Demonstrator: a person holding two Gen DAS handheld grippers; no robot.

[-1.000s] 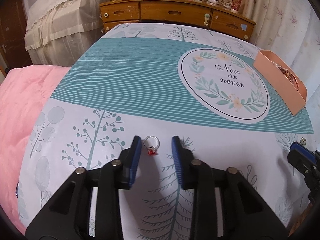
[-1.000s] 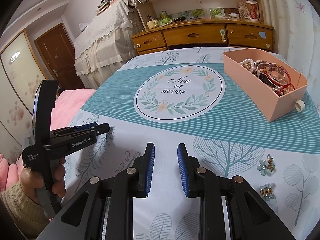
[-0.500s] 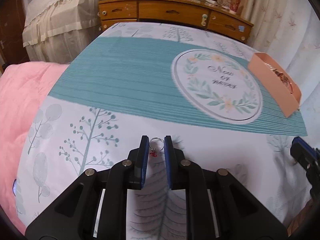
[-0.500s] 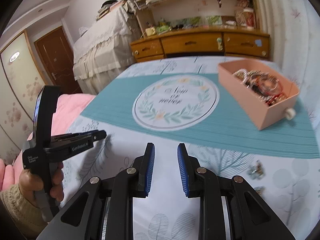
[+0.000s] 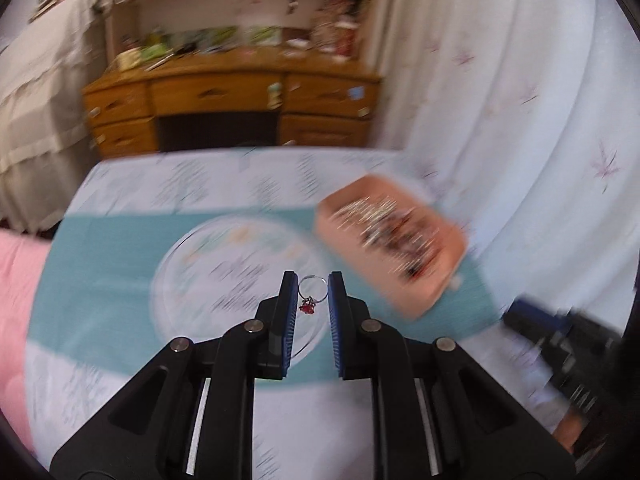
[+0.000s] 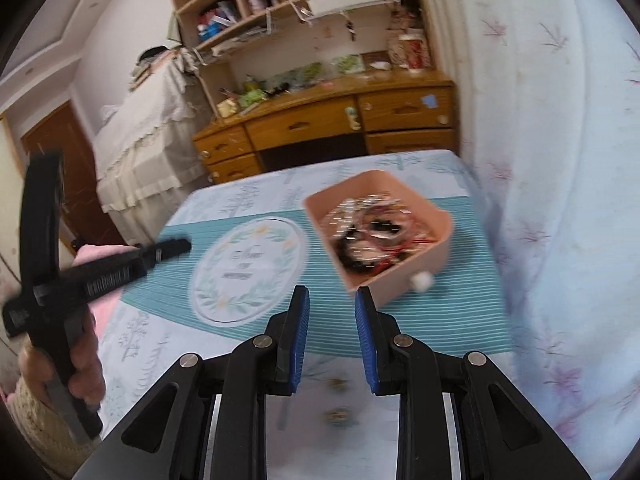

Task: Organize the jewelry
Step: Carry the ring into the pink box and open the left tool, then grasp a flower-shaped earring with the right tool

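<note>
Tilting downward above the patterned bedspread [image 5: 120, 264], the left gripper [image 5: 313, 285] is held clamped on a small ring [image 5: 310, 283] with a red charm, short of the pink tray [image 6: 436, 240]; the right gripper [image 6: 331, 300] is held empty, fingers apart.

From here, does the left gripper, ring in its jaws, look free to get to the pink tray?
Probably yes. The left gripper holds the ring above the bedspread, and nothing stands between it and the open-topped pink tray.

You can read nothing for certain: the script inside the bedspread's wreath circle [image 6: 247, 270] and the left hand-held gripper's [image 6: 176, 246] lettering are blurred.
</note>
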